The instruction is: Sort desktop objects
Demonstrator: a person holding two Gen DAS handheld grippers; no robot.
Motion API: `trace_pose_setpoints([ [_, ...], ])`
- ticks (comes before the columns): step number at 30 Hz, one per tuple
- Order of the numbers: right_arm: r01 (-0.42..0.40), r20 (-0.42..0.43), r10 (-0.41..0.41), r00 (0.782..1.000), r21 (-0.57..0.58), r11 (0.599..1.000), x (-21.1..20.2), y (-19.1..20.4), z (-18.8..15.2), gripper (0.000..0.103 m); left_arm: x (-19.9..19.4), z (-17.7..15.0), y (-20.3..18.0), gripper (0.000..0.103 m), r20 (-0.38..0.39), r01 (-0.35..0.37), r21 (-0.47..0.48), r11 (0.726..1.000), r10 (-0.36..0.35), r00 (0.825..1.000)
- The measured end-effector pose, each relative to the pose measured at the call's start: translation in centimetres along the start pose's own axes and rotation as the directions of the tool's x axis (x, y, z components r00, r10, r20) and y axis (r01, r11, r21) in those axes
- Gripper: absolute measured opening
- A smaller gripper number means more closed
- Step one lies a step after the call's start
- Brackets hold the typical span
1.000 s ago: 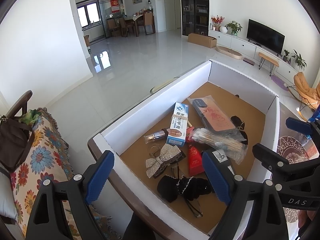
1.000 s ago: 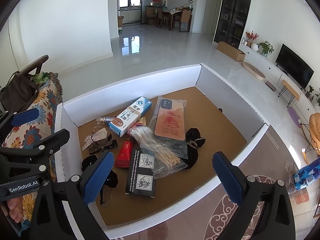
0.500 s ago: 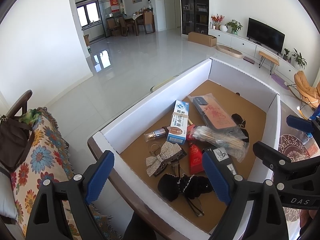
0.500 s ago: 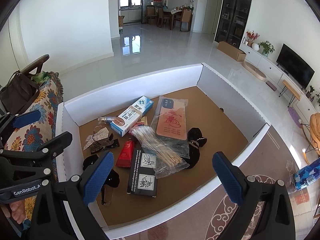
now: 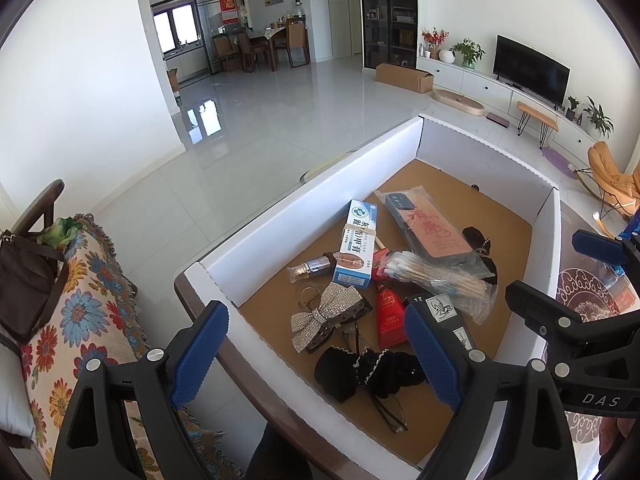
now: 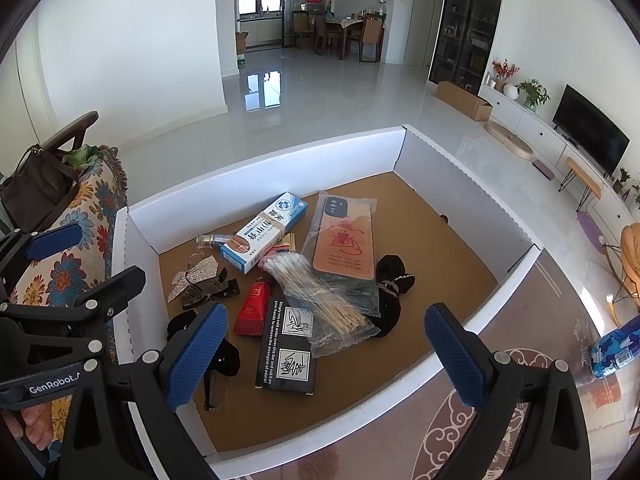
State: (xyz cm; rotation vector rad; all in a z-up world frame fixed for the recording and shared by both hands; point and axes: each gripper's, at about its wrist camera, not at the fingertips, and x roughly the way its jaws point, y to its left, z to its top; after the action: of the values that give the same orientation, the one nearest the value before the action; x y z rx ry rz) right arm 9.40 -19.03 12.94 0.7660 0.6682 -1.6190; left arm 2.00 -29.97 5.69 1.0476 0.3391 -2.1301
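Note:
A white-walled tray [image 5: 304, 220] [image 6: 256, 176] with a cardboard floor holds a jumble. In it lie a blue-white carton [image 5: 356, 248] [image 6: 264, 232], a bagged phone case [image 5: 432, 228] [image 6: 344, 240], a cotton swab bag [image 5: 436, 276] [image 6: 320, 296] and a red tube [image 5: 390, 314] [image 6: 252, 308]. There are also a black box [image 6: 288, 348], a rhinestone bow clip [image 5: 324, 316] [image 6: 196, 276] and a black scrunchie [image 5: 360, 368]. My left gripper [image 5: 316, 356] [image 6: 84, 264] hovers open above the tray's near-left corner. My right gripper [image 6: 326, 356] [image 5: 568, 276] hovers open above the near wall. Neither holds anything.
A small glass bottle [image 5: 312, 270] lies beside the carton, and a black velvet pouch [image 6: 392, 288] lies right of the swabs. Glasses [image 6: 216, 392] rest near the front wall. A floral sofa throw [image 5: 80, 312] and brown bag [image 5: 28, 280] sit left. A blue patterned can [image 6: 616, 348] lies right.

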Motion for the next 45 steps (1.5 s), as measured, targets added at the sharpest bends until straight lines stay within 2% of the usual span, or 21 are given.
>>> trace_pose_setpoints([
  [45,-0.007,0.006,0.007,1.0,0.006,1.0,-1.0,-0.2,0.8,0.099,-0.3,-0.1,0.1,0.09,0.0,-0.011,0.002,1.0,0.011,1.0],
])
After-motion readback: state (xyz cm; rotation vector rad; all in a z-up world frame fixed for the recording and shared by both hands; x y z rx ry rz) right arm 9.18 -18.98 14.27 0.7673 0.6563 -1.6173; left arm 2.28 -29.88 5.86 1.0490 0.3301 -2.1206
